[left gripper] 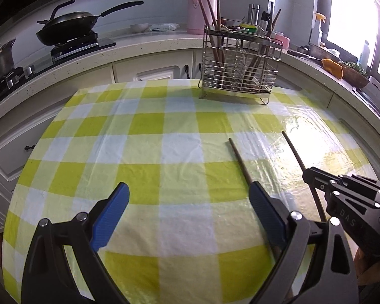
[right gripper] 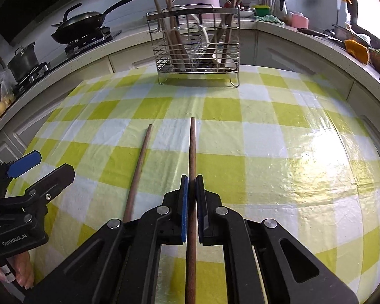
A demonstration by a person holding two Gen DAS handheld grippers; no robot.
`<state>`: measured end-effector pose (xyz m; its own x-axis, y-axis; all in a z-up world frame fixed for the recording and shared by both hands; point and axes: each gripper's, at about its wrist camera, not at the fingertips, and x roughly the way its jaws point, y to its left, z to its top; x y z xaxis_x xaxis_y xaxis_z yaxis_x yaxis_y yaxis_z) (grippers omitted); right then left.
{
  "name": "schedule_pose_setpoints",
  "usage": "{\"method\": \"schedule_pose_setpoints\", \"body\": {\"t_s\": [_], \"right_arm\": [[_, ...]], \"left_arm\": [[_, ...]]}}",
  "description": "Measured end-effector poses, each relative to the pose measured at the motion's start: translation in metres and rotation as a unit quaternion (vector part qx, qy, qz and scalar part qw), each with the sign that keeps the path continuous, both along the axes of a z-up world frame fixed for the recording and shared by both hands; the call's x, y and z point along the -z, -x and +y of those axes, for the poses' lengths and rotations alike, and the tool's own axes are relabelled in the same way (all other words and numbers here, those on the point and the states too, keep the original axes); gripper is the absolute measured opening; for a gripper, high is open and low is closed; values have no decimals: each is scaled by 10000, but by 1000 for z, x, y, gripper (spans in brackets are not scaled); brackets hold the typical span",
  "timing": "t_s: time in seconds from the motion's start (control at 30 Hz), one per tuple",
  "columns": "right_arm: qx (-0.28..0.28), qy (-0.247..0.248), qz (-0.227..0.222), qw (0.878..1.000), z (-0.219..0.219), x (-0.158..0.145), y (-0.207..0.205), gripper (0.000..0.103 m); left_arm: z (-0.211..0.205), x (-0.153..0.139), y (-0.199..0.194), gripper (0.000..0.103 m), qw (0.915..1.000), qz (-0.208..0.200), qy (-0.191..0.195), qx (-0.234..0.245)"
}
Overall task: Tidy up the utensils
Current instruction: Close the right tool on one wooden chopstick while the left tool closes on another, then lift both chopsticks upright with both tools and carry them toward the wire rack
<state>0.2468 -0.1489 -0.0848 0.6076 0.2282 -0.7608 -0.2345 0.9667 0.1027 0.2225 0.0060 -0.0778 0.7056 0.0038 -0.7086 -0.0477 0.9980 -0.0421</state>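
My right tongs (right gripper: 192, 185) are clamped on a brown wooden chopstick (right gripper: 192, 149), its shaft running straight between the two blue pads (right gripper: 184, 202) and pointing ahead toward the far side of the counter (right gripper: 278, 152). A second chopstick (right gripper: 139, 169) lies flat on the yellow-and-white checked cloth (right gripper: 240, 167) just to the left of the held one, nearly parallel to it and apart from it; its near end disappears under my right tongs' frame.

My left tongs (left gripper: 188, 202) stand wide apart with nothing between them, hanging over the cloth. From that side the loose chopstick (left gripper: 240, 160) passes just beside the right-hand blue pad (left gripper: 266, 215); I cannot tell whether they touch. The held chopstick (left gripper: 293, 150) runs into my right tongs (left gripper: 316, 177) at the right edge of that view.

At the far edge of the cloth stands a wire utensil holder (right gripper: 197, 48) on small feet, upright, already carrying several wooden chopsticks (right gripper: 164, 12) that lean out of its left and right ends, with pale utensils in the middle part that are too crowded to name. It is well apart from both chopsticks near me.

Behind it, a dark wok (left gripper: 65, 25) sits on a stove, and a pink jug (left gripper: 198, 2) stands past the holder.
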Motion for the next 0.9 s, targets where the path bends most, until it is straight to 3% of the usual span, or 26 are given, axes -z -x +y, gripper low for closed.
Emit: {"method": "schedule_pose_setpoints", "body": {"t_s": [0.17,0.37,0.57,0.67,0.83,0.9], "right_arm": [[106,-60,-36,9999,-22,0,0,7],[225,-267,-25,9994,-49,1,-1,7],[160,-378,65,9991,-58,9,-3,7],[60,-393,129,9991,-52,14,-4,7],[0,-309,215,9993,-42,21,-4,7],[-11,-225,213,9995,-39,21,-5,7]], "left_arm": [[-32,8,-12,91,9998,113,-165,100],[-59,22,-38,84,9981,482,-366,127],[-71,36,-57,60,9957,768,-517,98],[-65,38,-54,57,9970,705,-320,82],[-61,37,-49,41,9973,628,-311,227],[-61,37,-45,28,9974,560,-318,314]]}}
